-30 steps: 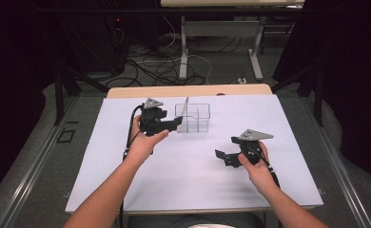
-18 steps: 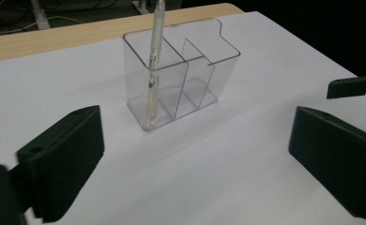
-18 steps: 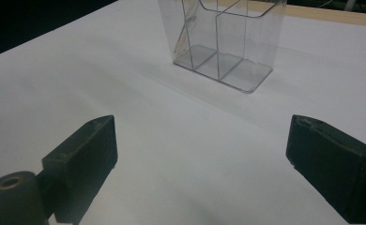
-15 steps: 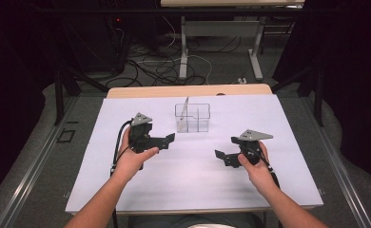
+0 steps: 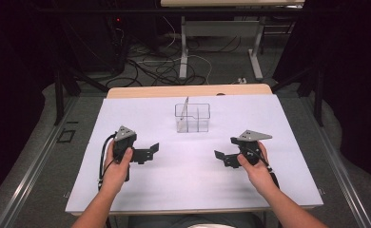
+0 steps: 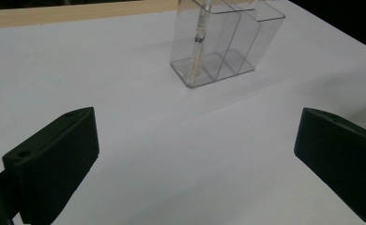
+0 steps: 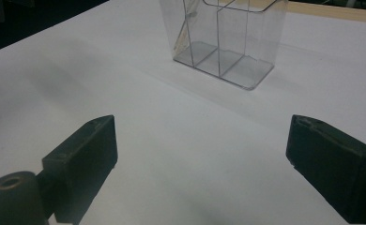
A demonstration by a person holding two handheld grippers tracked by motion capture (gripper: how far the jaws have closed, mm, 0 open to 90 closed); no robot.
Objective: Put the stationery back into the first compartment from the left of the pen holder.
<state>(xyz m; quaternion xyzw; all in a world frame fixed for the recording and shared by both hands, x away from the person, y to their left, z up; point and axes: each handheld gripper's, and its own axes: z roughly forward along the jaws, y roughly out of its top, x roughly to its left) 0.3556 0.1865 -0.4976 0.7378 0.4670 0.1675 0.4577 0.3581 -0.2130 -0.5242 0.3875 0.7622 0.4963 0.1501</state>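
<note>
A clear plastic organizer [image 5: 193, 118] with several compartments stands on the white sheet [image 5: 188, 183] at the table's far middle. A thin pen [image 5: 185, 108] leans upright in its left compartment. My left gripper [image 5: 149, 151] lies low over the sheet, left of and nearer than the organizer. Its jaws have just been opening and stand wide with nothing between them. In the left gripper view the organizer [image 6: 228, 44] and pen [image 6: 198, 44] lie ahead of the gripper [image 6: 195, 159]. My right gripper [image 5: 222, 157] is open and empty at the right, with the organizer [image 7: 228, 40] ahead of it [image 7: 200, 159].
A wooden table edge [image 5: 188, 90] shows beyond the sheet. Cables [image 5: 164, 66] lie on the floor behind, near the legs of another table [image 5: 183, 52]. Dark floor surrounds the table on both sides.
My left gripper has drawn back from the organizer, toward the person and to the left, and sunk closer to the sheet. The pen stays in the organizer. The right gripper has kept still.
</note>
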